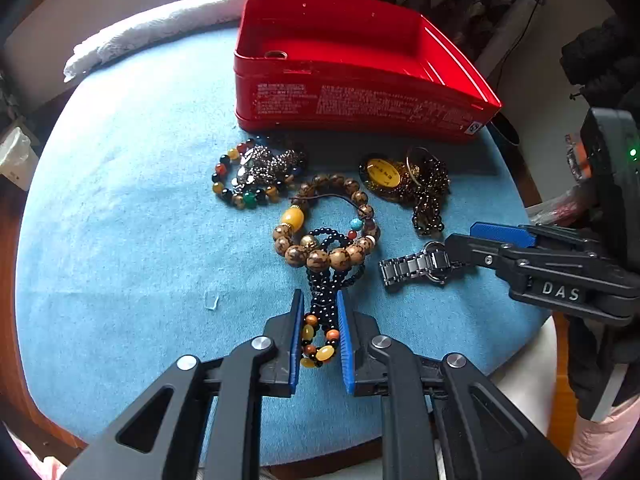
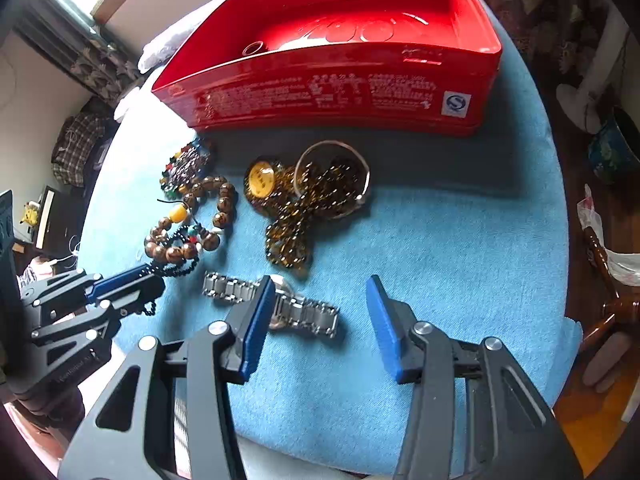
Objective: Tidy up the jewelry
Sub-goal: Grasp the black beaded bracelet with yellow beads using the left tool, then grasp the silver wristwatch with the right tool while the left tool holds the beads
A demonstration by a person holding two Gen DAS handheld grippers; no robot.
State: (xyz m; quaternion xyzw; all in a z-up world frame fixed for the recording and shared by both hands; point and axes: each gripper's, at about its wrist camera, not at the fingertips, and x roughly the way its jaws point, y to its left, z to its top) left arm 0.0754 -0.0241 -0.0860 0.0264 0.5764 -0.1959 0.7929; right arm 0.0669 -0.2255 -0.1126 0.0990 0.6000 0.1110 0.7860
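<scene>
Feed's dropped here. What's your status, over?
Left claw shut on black bead strand. Right claw open over metal watch. Strand threads under wooden bracelet. Red tin clear.

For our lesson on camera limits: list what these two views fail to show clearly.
- Watch face: right wrist view, hidden behind the right hand-held gripper finger; left wrist view, covered by that gripper.
- Print on the red tin: both views, too small and blurred.
- Tin floor near its front wall: hidden by the wall.
- Black bead string, lower end: left wrist view, between the left hand-held gripper fingers.

right gripper (image 2: 318,322) fingers apart over blue cloth (image 2: 440,248) | left finger covers steel watch (image 2: 308,312) | red tin (image 2: 332,80) behind
</scene>
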